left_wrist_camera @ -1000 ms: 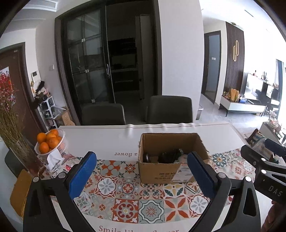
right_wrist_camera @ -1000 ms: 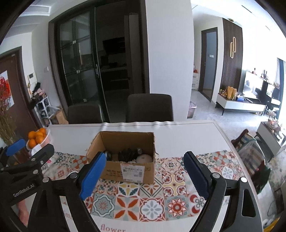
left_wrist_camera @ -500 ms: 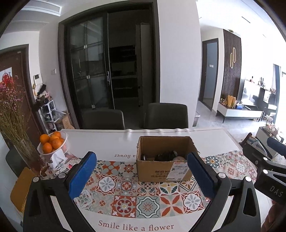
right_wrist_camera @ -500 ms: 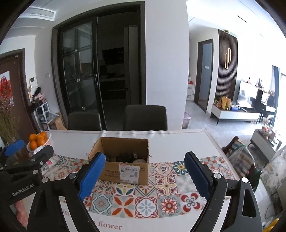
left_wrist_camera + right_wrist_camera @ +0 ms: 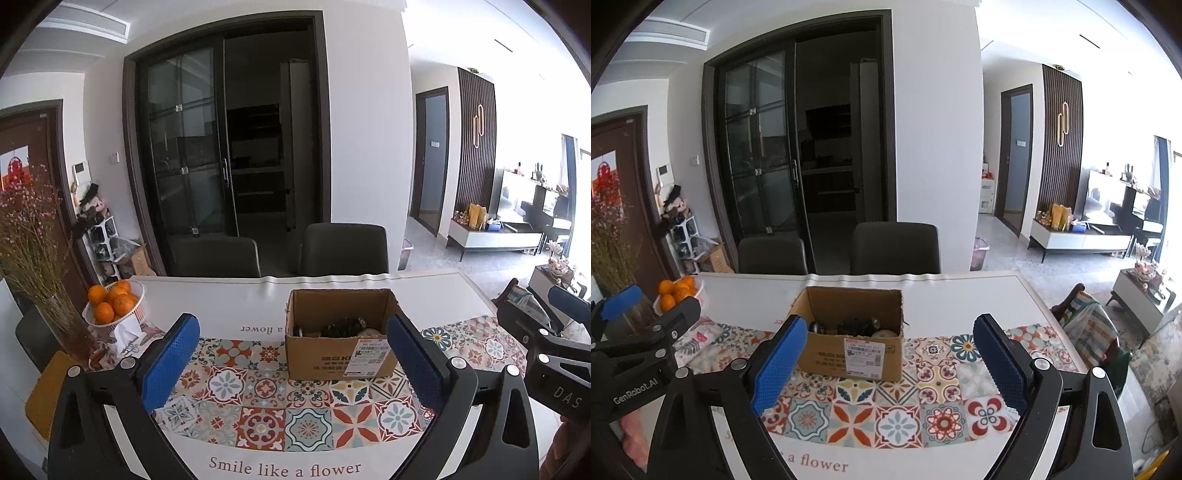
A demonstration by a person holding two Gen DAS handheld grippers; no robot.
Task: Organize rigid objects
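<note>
Dining room with dark glass sliding doors [image 5: 207, 147] is seen at the far side; two dark chairs [image 5: 345, 249] are tucked at the far edge of a white table [image 5: 229, 302]. On the near half of the table a patterned tile-print mat [image 5: 266, 398] is spread, printed "Smile like a flower" along its near edge.

Cardboard box [image 5: 340, 339] is placed on the mat, open-topped, shipping label on its near face. Dark rigid objects [image 5: 855, 326] and a pale rounded one are seen inside the box, too small to identify. At the far left of the table a white basket of oranges [image 5: 110, 302] is set beside a vase of dried flowers [image 5: 33, 243].

Left gripper [image 5: 291, 363] is held above the near table edge, blue pads spread wide apart, nothing between them; the box is framed toward its right finger. Right gripper [image 5: 890, 365] is likewise held over the near edge, fingers spread wide and empty, with the box just behind its left pad [image 5: 779, 360]. Each gripper is seen at the edge of the other's view; neither is touching the box.
</note>
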